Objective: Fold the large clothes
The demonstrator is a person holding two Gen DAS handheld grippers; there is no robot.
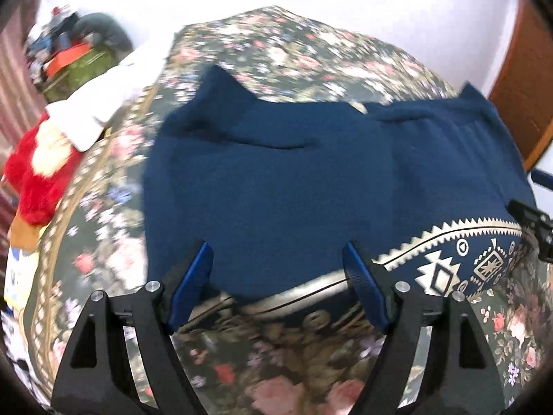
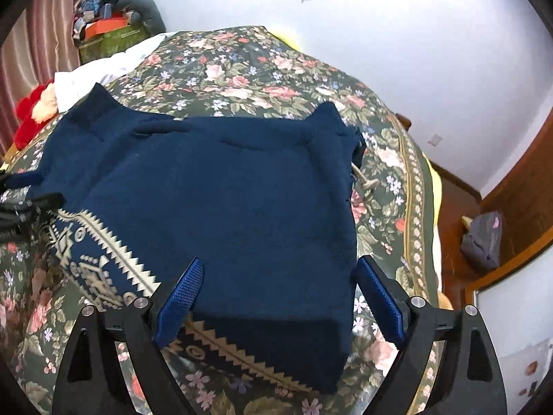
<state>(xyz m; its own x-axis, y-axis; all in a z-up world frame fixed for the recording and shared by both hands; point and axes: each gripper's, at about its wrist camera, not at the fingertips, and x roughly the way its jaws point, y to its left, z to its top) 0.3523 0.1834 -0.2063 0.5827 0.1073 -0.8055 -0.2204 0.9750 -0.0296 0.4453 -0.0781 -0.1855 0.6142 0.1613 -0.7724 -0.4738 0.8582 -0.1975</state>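
Observation:
A navy blue garment (image 1: pixel 276 180) (image 2: pixel 224 190) lies folded flat on a floral bedspread (image 1: pixel 276 45) (image 2: pixel 242 69). Its cream zigzag-patterned band (image 1: pixel 449 259) (image 2: pixel 103 242) shows along the near edge. My left gripper (image 1: pixel 276 247) is open over the garment's near edge, nothing pinched between its blue pads. My right gripper (image 2: pixel 280 263) is open wide, straddling the near right corner of the fold with its pads clear of the cloth. Each gripper shows at the side edge of the other's view, the right gripper (image 1: pixel 532 221) and the left gripper (image 2: pixel 20 204).
A white cloth (image 1: pixel 103 103) (image 2: pixel 90 72) and a red plush toy (image 1: pixel 38 180) lie at the bed's far left. Boxes and clutter (image 2: pixel 107 24) are stacked by the curtain. A wooden door (image 1: pixel 522 97) stands right, and a grey bag (image 2: pixel 482 242) sits on the floor.

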